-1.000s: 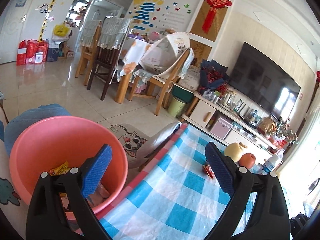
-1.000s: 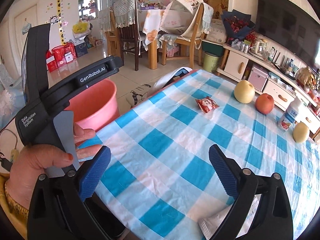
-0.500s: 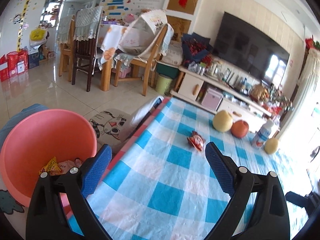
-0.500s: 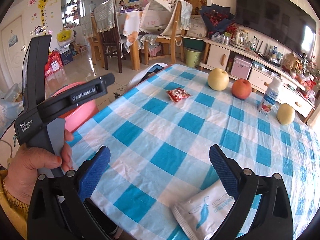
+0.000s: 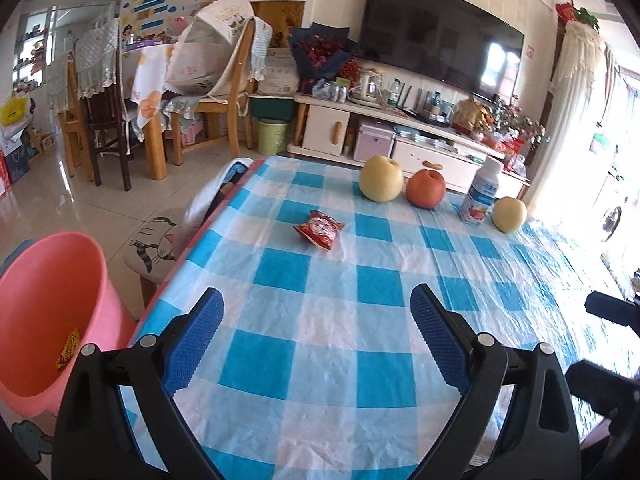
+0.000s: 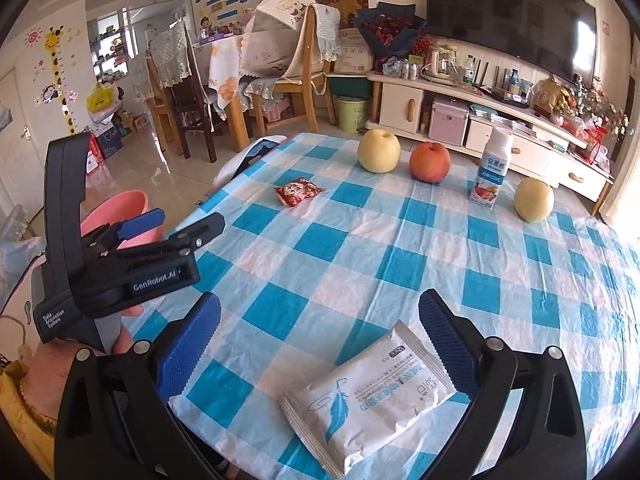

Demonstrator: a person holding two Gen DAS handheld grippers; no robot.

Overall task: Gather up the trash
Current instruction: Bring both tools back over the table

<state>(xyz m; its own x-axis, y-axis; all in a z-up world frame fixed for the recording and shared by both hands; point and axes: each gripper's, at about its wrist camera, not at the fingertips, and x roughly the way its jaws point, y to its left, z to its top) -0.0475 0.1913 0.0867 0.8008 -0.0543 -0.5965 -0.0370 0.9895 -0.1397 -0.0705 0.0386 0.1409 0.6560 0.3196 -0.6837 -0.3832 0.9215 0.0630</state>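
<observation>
A red snack wrapper [image 5: 319, 229] lies on the blue-checked tablecloth [image 5: 320, 320], also in the right wrist view [image 6: 298, 192]. A white tissue packet [image 6: 370, 396] lies near the table's front edge, between my right gripper's fingers. My left gripper [image 5: 316, 334] is open and empty over the table's left part, pointing at the red wrapper; it also shows in the right wrist view [image 6: 172, 226]. My right gripper [image 6: 320, 338] is open and empty just above the packet. A pink bin [image 5: 44, 312] with wrappers inside stands on the floor left of the table.
Two pale pears [image 6: 379, 150] [image 6: 533, 200], a red apple [image 6: 430, 161] and a small drink bottle [image 6: 490, 174] stand along the table's far side. A cat-print stool [image 5: 154, 242] is beside the table. Chairs and a TV cabinet are behind.
My left gripper has swung right, from over the pink bin to over the table. My right gripper has turned right too, bringing the white packet between its fingers.
</observation>
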